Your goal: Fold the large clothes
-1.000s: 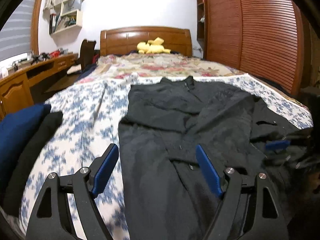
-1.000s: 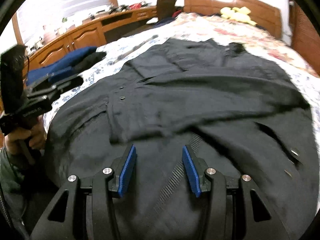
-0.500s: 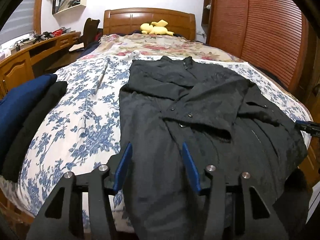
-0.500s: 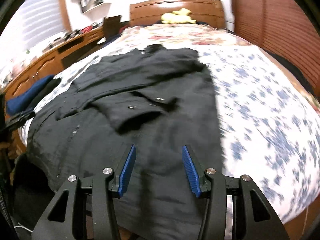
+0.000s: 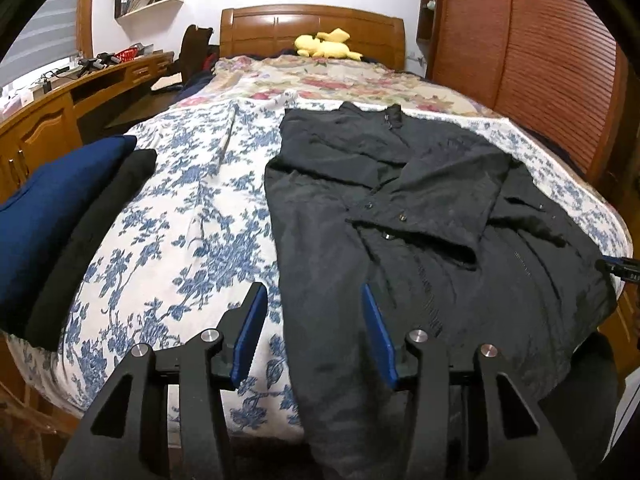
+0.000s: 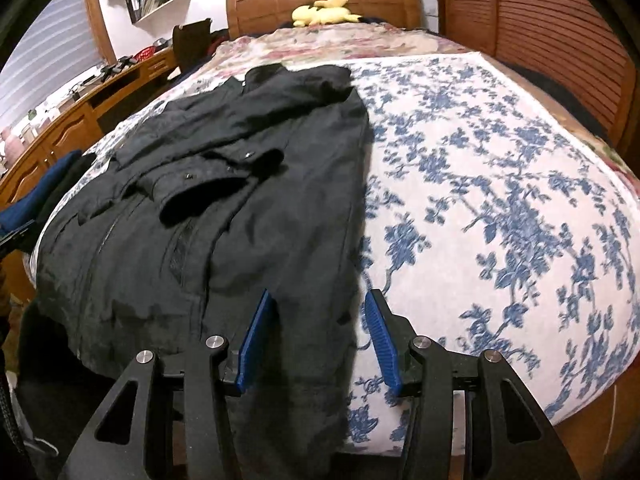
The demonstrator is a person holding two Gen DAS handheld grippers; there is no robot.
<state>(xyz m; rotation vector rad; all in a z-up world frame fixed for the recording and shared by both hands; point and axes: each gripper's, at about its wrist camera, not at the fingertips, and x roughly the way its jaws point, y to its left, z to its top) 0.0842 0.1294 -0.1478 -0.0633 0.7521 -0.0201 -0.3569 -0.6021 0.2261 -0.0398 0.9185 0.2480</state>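
Note:
A black jacket (image 5: 400,208) lies flat on the blue-flowered bed sheet (image 5: 180,220), collar toward the headboard. Its sleeves are folded across the chest and its hem hangs over the near bed edge. My left gripper (image 5: 312,296) hovers over the hem's left corner. Its jaws stand apart with the jacket's left edge between them, and the pads do not press on it. In the right wrist view the jacket (image 6: 240,200) fills the left half. My right gripper (image 6: 318,300) hangs open over the hem's right edge, where cloth meets sheet (image 6: 500,200).
A folded navy and black stack (image 5: 60,220) sits at the bed's left edge. A yellow plush toy (image 5: 326,46) lies by the wooden headboard (image 5: 312,24). A wooden desk (image 5: 60,108) runs along the left and louvred wardrobe doors (image 5: 540,60) along the right.
My left gripper's jaws have narrowed and it drew back toward the foot of the bed. My right gripper swept from over the jacket's middle to its right hem edge.

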